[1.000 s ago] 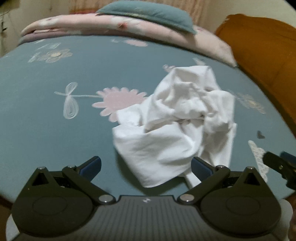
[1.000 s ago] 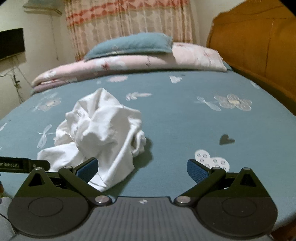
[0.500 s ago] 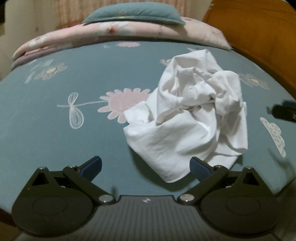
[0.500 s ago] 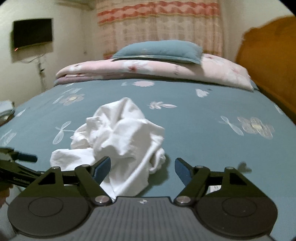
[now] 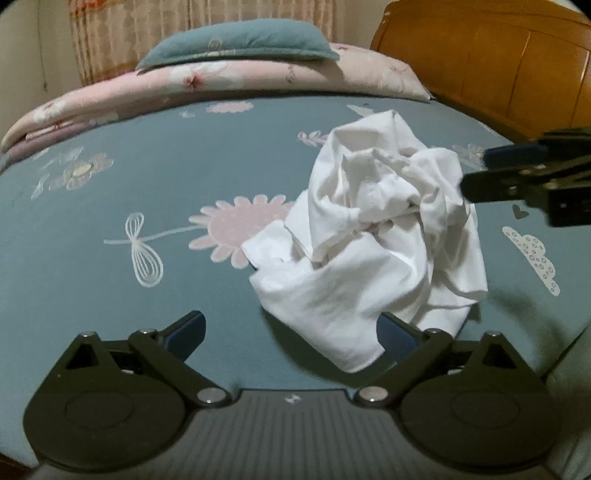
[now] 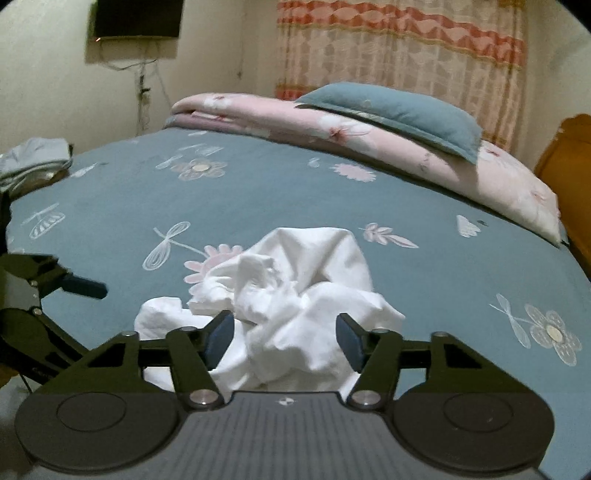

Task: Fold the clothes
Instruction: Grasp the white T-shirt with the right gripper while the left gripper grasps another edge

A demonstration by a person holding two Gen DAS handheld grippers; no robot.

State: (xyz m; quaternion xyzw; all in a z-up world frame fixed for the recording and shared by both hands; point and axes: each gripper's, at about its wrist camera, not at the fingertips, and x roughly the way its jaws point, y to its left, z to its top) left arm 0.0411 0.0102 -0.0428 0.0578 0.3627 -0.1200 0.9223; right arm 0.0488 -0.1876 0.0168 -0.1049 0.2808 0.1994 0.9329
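A crumpled white garment lies in a heap on the teal flowered bedsheet. My left gripper is open, low over the sheet, with the garment's near corner just ahead of its right finger. My right gripper is open too, its blue pads on either side of the heap's near part, gripping nothing. In the left wrist view the right gripper's fingers reach in from the right edge at the heap's upper right side. The left gripper's finger shows at the left of the right wrist view.
A folded pink quilt with a teal pillow lies across the far end of the bed. A wooden headboard stands to the right. Folded grey cloth sits beyond the bed's left edge, under a wall screen.
The right gripper has swung left and forward until the heap lies between its fingers. The left gripper has shifted left, so the garment now sits more to its right.
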